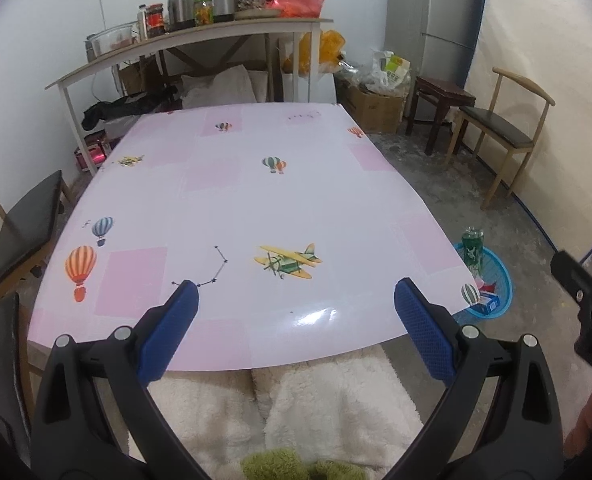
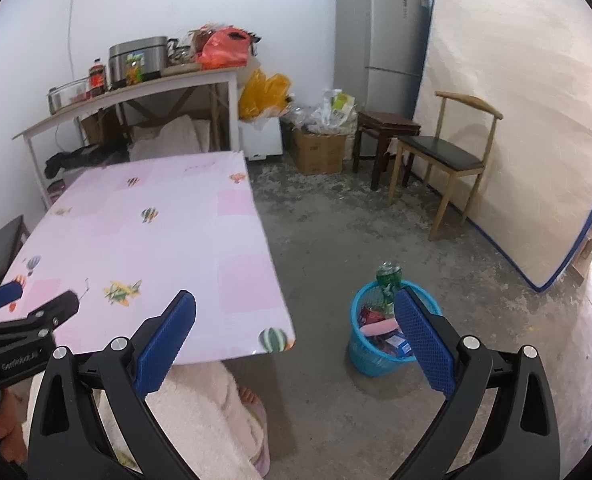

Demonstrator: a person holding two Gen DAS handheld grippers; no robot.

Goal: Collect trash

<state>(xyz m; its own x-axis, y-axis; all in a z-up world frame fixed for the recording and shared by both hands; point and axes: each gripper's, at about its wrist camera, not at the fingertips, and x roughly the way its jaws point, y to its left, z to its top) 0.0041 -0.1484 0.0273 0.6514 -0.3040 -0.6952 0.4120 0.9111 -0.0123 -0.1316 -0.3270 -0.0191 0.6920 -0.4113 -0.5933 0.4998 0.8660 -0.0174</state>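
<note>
A blue plastic basket stands on the floor beside the table's near right corner and holds a green can, a pink wrapper and other packets. The same basket and green can show at the right of the left wrist view. My left gripper hangs open over the near edge of the pink table, nothing between its fingers. Held above the floor between table and basket, my right gripper is also open and holds nothing. The tabletop carries only printed balloons and planes.
A person in white fleece sits at the table's near edge. Wooden chairs stand at the right and left. A cluttered side table, a cardboard box, a stool, a fridge and a leaning mattress line the back and right.
</note>
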